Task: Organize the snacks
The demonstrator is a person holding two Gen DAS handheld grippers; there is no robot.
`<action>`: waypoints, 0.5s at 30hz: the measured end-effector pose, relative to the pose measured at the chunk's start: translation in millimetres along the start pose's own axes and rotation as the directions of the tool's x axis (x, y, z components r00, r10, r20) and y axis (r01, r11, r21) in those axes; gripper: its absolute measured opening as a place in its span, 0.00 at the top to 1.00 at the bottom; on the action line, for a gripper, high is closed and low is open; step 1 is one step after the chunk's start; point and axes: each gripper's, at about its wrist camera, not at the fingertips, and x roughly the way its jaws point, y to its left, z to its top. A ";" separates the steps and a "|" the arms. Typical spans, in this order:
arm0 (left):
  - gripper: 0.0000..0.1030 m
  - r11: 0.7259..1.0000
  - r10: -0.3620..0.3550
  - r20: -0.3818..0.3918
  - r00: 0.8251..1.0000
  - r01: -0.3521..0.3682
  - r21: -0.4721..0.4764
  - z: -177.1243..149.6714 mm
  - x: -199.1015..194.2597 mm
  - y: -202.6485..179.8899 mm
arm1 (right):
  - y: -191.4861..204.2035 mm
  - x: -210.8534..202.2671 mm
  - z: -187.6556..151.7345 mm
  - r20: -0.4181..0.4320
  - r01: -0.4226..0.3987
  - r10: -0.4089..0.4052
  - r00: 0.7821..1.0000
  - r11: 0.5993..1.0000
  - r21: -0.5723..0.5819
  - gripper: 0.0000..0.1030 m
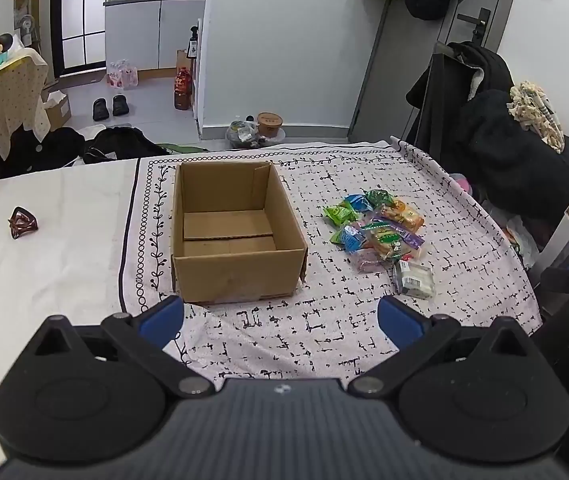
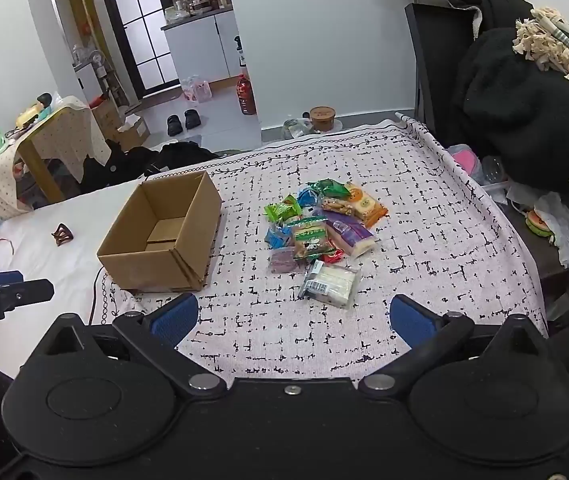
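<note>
The snacks, a loose heap of small crinkly plastic-wrapped packets in green, blue, orange, purple and red, lay on the bed's white cloth with its black broken-line pattern, just to the right of the open brown cardboard box and apart from it. The box stood upright with its mouth up and its flaps out of the way, and only the bare inner bottom showed, so nothing had gone in yet; it seemed set beside the heap so that each packet would need only a short carry across. One clear packet of pale white bars with a barcode label lay at the near edge of the heap, away from the box's near right corner, and looked the easiest to reach first. The orange packet and a green one sat at the heap's far side, several packets overlapping in the middle.

The right gripper hung above the cloth on the near side of the heap, its blue-padded jaws spread wide with nothing between them. The left gripper hung before the box's near wall, jaws likewise wide apart and empty. Left of the box, on the plain white sheet, lay a small dark brown hair clip, no part of the job as far as I could judge.
</note>
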 end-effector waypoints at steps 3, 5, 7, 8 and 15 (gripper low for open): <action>0.00 1.000 -0.001 -0.001 1.000 0.001 -0.001 0.7 0.1 -0.1 | -0.1 0.1 -0.3 0.000 0.000 0.000 1.000 1.000 0.000 0.00; 0.00 1.000 0.000 -0.001 1.000 0.000 0.001 0.9 0.1 0.0 | -0.4 0.0 -0.1 -0.002 0.001 -0.001 1.000 1.000 0.000 0.00; 0.00 1.000 -0.001 0.000 1.000 0.001 0.003 0.9 0.5 -0.3 | -0.9 -0.8 0.1 -0.004 0.000 0.000 1.000 1.000 0.000 0.00; 0.00 1.000 0.000 0.001 1.000 0.000 0.003 1.0 0.4 -0.8 | -1.0 -1.2 0.3 -0.004 0.001 -0.001 1.000 1.000 0.000 0.00; 0.00 1.000 0.000 0.007 1.000 0.000 -0.002 2.7 -1.2 -1.1 | -1.1 -2.1 0.9 -0.007 0.001 -0.001 1.000 1.000 -0.004 0.00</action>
